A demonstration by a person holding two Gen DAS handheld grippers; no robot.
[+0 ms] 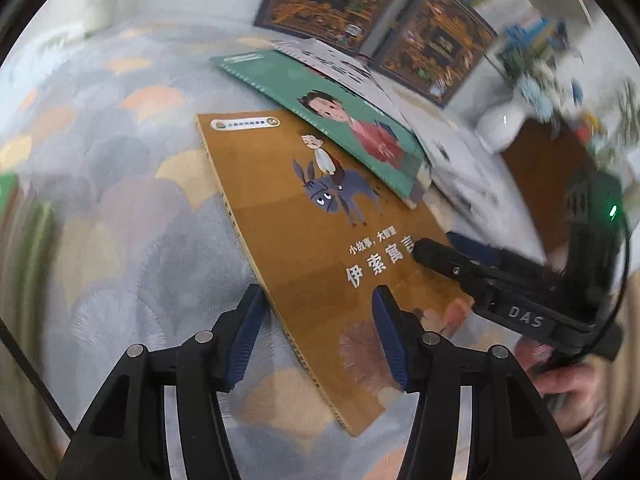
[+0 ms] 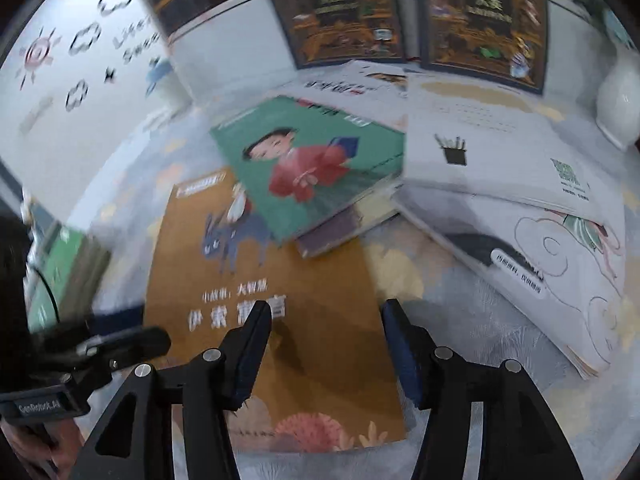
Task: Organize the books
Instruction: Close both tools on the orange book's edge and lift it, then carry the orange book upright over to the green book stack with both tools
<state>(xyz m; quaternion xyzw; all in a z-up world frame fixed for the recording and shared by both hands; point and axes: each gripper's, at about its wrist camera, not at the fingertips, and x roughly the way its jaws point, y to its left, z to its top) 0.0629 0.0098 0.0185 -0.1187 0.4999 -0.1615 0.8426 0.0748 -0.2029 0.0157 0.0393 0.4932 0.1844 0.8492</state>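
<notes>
While the patterned surface (image 1: 120,208) is carrying every loose book, it is leaving its widest bare stretch along the brown book's spine side, and that looks like the freest room for sliding or squaring things up. Two dark framed books (image 2: 336,12) are standing upright against the back, probably as the row the others should be joining. White books (image 2: 500,184) are lying overlapped at the right of the right wrist view, crowding that side. Next, the brown donkey-cover book (image 1: 320,240) is lying flat, nearest both claws, its far corner tucked under the green book (image 2: 312,164), which is resting askew on another volume; so the brown one may be dragging on that stack if pulled. Its spine edge is lying exposed between the left claw's pads. The left claw (image 1: 318,332) is hovering partly open astride that edge, gripping nothing. The right claw (image 2: 324,344) is likewise standing open above the cover, empty.
</notes>
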